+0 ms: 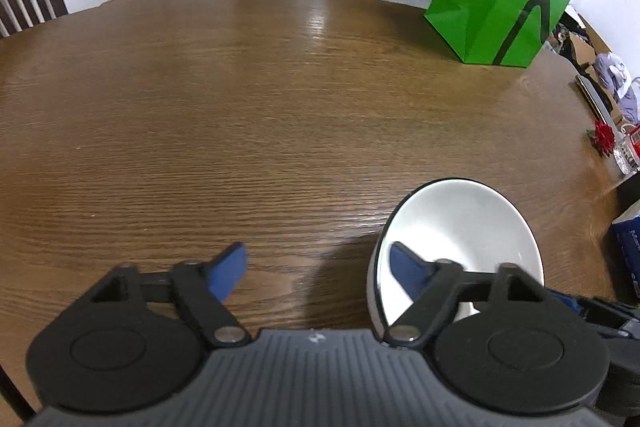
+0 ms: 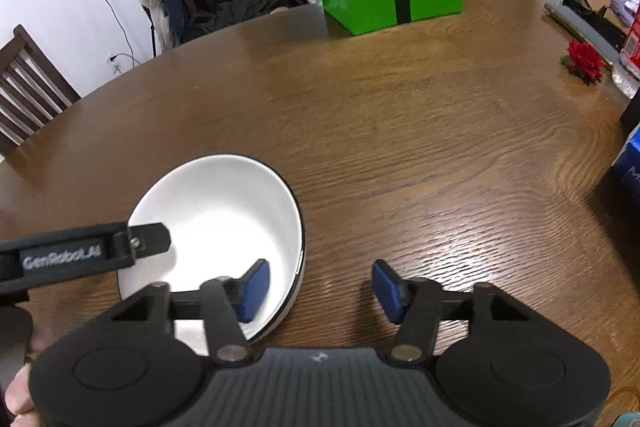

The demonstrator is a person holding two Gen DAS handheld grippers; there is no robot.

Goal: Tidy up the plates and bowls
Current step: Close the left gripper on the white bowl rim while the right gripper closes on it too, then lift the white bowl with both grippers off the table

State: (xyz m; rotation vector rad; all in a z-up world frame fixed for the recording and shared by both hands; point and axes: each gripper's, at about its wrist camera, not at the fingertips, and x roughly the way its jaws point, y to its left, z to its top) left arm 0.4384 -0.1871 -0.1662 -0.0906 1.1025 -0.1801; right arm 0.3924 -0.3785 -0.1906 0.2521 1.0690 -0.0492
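Both grippers straddle opposite walls of the white bowl (image 2: 224, 223) on the wooden table (image 2: 400, 131): left gripper (image 1: 316, 267) and right gripper (image 2: 316, 287) each have jaws apart, one pad inside, apparently preparing a two-handed lift

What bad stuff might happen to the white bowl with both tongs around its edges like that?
1. The white bowl may tip or slide: each pair of tongs, left and right, straddles an opposite rim, neither pinching yet.
2. Uneven closing could twist it free onto the wooden table.
3. The smooth glazed wall might slip out of the blue pads.
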